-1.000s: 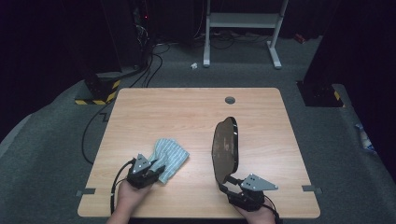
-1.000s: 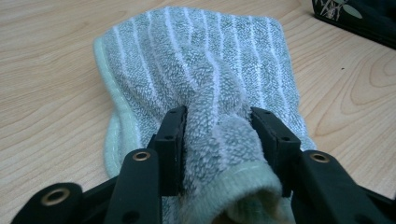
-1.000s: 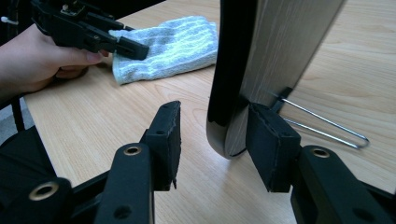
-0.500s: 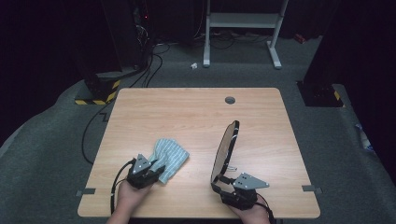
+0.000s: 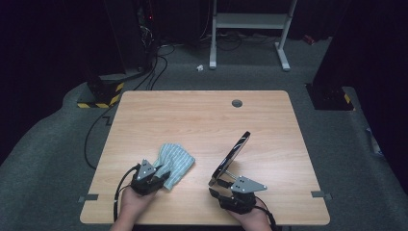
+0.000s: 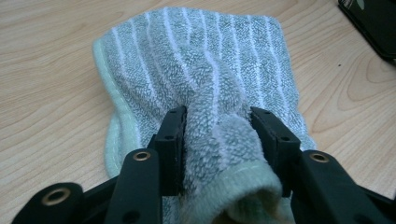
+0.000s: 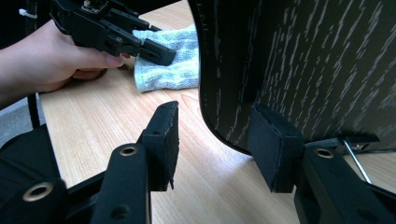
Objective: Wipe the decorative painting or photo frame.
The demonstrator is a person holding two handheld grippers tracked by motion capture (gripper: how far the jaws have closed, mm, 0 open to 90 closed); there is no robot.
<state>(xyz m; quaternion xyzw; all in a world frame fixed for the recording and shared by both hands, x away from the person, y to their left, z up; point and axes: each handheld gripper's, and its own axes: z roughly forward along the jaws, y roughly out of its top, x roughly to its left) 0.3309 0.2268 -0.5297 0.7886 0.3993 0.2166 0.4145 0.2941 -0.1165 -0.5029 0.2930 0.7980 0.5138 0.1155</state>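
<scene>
1. A pale wooden rectangular table [image 5: 192, 120] fills the middle of the high view, with a small round dark grommet [image 5: 236, 103] near its far edge.
2. At the lower left of that view, the left gripper [image 5: 161, 177] sits on the table's near part, held by the person's left hand [image 5: 131, 204].
3. In the left gripper view its black jaws are clamped on a bunched fold of a green-and-white striped terry cloth towel [image 6: 205, 79]; the rest of the towel lies flat on the wood beyond the jaws.
4. At the lower right of the high view, the right gripper [image 5: 217, 189] rests near the table's front edge.
5. A flat black oval panel with pale wood-grain streaks [image 7: 299, 65] stands tilted on its edge, its lower end touching the table.
6. In the right gripper view the jaws stand apart, the panel's lower corner between them; the right pad seems to touch it, the left pad stands clear.
</scene>
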